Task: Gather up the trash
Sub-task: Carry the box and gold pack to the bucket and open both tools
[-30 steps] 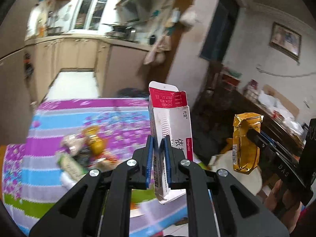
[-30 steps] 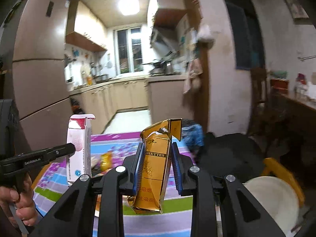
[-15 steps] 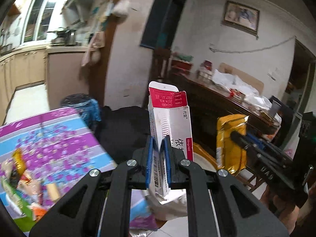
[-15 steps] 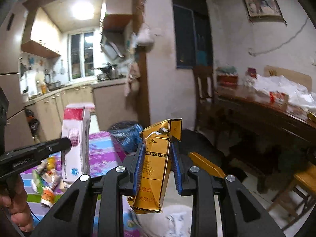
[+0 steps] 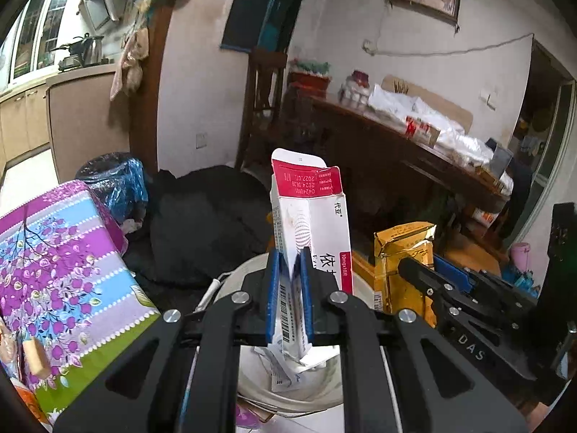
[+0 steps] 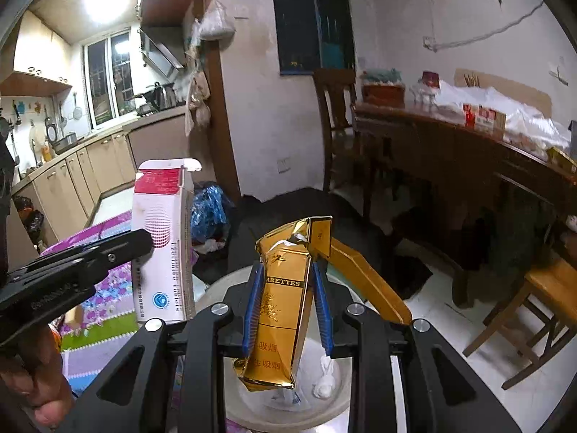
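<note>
Cardboard and foil, both swung away from the patterned tablecloth (image 5: 68, 263) since a second ago; now above the white bin (image 5: 230, 281). Means carry done, release pending. Left gripper (image 5: 288, 296) clamped tight on flattened medicine box (image 5: 310, 216), right gripper (image 6: 286, 310) clamped on gold cigarette pack (image 6: 281, 310), just beside it. Both tilted downward over bin mouth, packages upright. Paper scraps already inside bin.
</note>
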### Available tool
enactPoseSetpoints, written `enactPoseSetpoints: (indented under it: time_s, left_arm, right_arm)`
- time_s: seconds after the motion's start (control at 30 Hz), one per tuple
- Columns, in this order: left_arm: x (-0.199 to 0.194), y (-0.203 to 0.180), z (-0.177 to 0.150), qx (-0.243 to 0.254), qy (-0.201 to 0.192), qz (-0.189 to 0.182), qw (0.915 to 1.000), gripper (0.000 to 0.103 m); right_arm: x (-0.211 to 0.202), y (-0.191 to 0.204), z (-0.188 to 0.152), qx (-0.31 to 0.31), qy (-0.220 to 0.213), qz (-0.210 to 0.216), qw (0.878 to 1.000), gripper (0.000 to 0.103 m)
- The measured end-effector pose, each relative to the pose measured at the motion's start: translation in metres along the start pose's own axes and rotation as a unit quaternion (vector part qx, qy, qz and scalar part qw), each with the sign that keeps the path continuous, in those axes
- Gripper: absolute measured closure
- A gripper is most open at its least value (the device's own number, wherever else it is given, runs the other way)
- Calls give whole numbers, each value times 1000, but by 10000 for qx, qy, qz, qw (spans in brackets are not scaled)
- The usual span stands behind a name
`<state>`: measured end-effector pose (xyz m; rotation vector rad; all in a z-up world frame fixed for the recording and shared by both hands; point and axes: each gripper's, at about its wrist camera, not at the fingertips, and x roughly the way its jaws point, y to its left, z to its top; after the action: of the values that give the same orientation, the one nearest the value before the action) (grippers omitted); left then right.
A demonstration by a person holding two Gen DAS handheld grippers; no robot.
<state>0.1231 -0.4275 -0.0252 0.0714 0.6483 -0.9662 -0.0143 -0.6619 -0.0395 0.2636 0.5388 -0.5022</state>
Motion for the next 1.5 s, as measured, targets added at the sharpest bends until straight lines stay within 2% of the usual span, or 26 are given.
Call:
enactPoseSetpoints:
  time_s: [0.37, 0.8, 1.3, 1.43, 1.47, 1.5]
  left_arm:
    - [40, -4, -20, 215, 503, 69, 9985, 93]
    - [61, -3, -31, 252, 786, 249, 9963, 92]
    - [69, -3, -34, 219, 861, 304, 9956, 91]
    - [74, 0, -34, 185, 926, 291, 9951, 88]
    - [75, 0, -34, 191, 944, 307, 9949, 85]
    - [76, 2, -35, 178, 943, 299, 9949, 75]
  right_arm:
    - [18, -9, -18, 61, 285, -3, 9996, 75]
    - [38, -7, -32, 117, 553, -5, 9984, 74]
    - [45, -10, -36, 197, 585, 46, 9981, 72]
    - [47, -13, -37, 215, 596, 37, 9980, 70]
    - [47, -13, -37, 225, 599, 39, 9979, 70]
    - [48, -14, -37, 243, 613, 44, 9978, 69]
